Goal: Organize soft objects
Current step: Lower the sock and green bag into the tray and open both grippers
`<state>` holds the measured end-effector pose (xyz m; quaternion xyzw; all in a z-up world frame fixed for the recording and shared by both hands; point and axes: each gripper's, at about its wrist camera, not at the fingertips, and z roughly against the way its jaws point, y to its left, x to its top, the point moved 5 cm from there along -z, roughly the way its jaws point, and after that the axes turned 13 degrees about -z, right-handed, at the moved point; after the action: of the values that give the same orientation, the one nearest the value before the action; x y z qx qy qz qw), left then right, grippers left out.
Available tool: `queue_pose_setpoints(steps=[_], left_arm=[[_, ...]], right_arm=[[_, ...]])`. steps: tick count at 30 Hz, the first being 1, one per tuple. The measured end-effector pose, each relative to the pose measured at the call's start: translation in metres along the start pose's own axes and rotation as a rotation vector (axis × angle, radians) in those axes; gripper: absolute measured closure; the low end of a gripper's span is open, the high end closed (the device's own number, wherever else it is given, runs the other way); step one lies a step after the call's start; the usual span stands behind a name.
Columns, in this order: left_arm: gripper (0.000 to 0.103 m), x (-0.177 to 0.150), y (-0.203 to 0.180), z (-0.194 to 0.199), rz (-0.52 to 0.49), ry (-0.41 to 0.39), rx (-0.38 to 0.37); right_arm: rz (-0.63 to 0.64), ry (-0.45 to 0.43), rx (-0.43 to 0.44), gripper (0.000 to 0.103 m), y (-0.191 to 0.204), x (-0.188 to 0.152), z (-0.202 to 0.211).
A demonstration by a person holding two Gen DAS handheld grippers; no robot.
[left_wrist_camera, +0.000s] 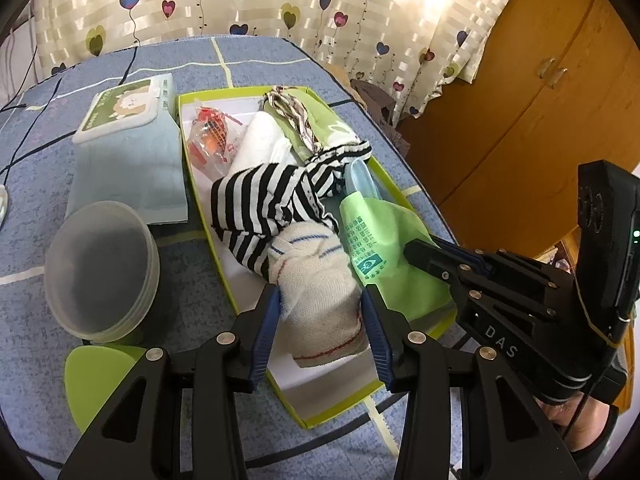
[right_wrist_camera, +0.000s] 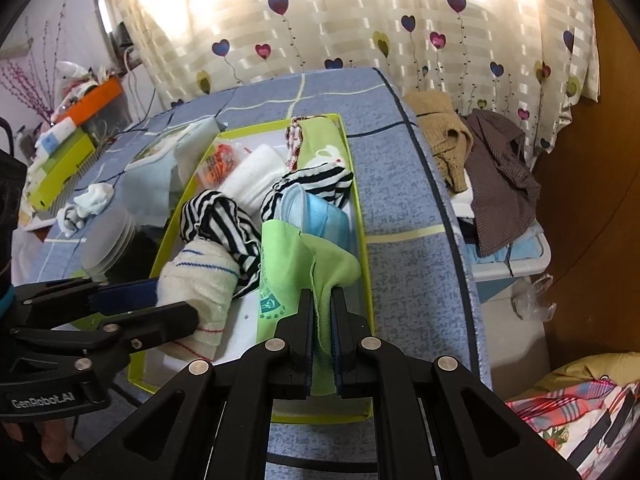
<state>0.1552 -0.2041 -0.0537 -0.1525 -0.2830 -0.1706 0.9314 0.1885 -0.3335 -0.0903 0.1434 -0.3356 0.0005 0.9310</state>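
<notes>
Left wrist view: worktop covered in blue cloth with pale grid lines [left_wrist_camera: 280, 56]. On it, shallow rectangular box with lime-green walls and white floor [left_wrist_camera: 394, 184], filled with soft things. Left gripper [left_wrist_camera: 322, 300] low in the foreground, jaws spread wide on either side of a rolled cream waffle-weave cloth with thin blue and red stripes [left_wrist_camera: 316, 280]; blue pads right at its sides, firm pressing not clear. Roll lying at the near end of the box. Just behind it, crumpled black-and-white striped garment [left_wrist_camera: 264, 200]. To its right, lime-green cloth with dark green print [left_wrist_camera: 376, 248], with the right gripper [left_wrist_camera: 408, 250] reaching in from the right edge, tips at that cloth. Farther back in the box: white folded towel [left_wrist_camera: 264, 136] and clear packet with orange contents [left_wrist_camera: 212, 132]. Left of the box, frosted round plastic tub [left_wrist_camera: 100, 268] and pale blue folded cloth [left_wrist_camera: 128, 176].

Right wrist view: right gripper [right_wrist_camera: 322, 300] in the foreground, jaws nearly closed, pinching a fold of the lime-green cloth [right_wrist_camera: 292, 264] over the near right part of the box [right_wrist_camera: 362, 216]. Light blue face mask [right_wrist_camera: 312, 212] just behind the cloth. Left gripper [right_wrist_camera: 176, 306] entering from the left, straddling the cream roll [right_wrist_camera: 200, 276]. Striped garment [right_wrist_camera: 224, 220] between the roll and the mask.
</notes>
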Motion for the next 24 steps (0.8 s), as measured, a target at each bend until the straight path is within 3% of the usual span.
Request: queue_pose_setpoints(steps=[4,6,24], left_arm=[[0.060,0.004,0.000,0.012,-0.007,-0.038,0.007],[0.059,0.005,0.000,0.017,-0.009,-0.052,0.008],[0.059,-0.003,-0.009,0.096,-0.058,-0.238,-0.030]], right_arm=[[0.003,-0.008,-0.001,0.084,0.002,0.000,0.006],[0.008,-0.019,0.001,0.070,0.004,0.000,0.013],[0.059,-0.158,-0.011,0.051,0.052,-0.010,0.091]])
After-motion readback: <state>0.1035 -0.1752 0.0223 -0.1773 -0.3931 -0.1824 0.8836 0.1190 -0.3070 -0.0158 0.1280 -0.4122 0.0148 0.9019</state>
